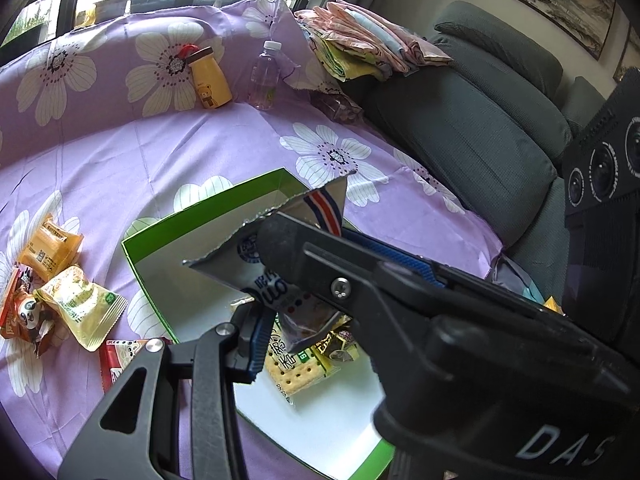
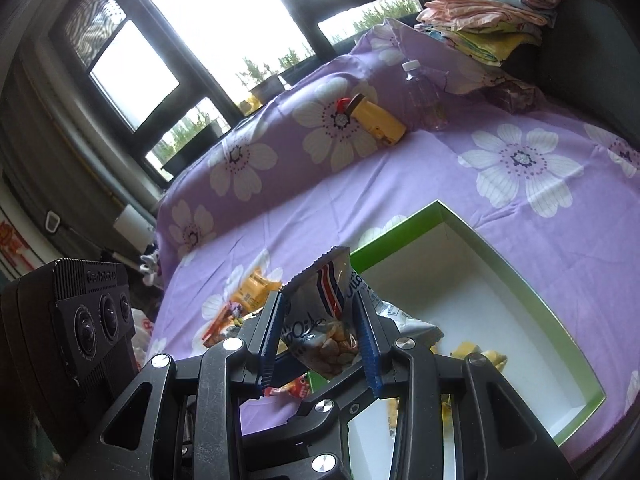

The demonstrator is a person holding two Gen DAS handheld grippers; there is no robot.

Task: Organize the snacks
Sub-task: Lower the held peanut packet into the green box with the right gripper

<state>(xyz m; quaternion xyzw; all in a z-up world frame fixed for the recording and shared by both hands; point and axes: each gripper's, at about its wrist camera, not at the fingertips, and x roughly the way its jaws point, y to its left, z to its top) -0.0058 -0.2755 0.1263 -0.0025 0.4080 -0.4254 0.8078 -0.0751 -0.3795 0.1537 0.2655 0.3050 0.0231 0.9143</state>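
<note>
A green box with a white inside (image 1: 208, 204) (image 2: 532, 292) lies open on the purple flowered sheet. My right gripper (image 2: 320, 332) is shut on a silver snack bag with a red-and-blue stripe (image 2: 324, 312), held above the box's near edge. The same bag (image 1: 280, 240) and the right gripper's fingers (image 1: 340, 264) cross the left wrist view over the box. My left gripper's blue-padded finger (image 1: 256, 344) shows low over the box; its other finger is hidden. A cracker packet (image 1: 296, 368) and other snacks lie in the box. Loose snack packets (image 1: 76, 300) lie left of it.
A yellow bear bottle (image 1: 208, 80) and a clear water bottle (image 1: 264, 76) lean on the purple pillow at the back. Folded cloths (image 1: 368, 40) sit on the grey sofa (image 1: 500, 120) at right. Windows stand behind.
</note>
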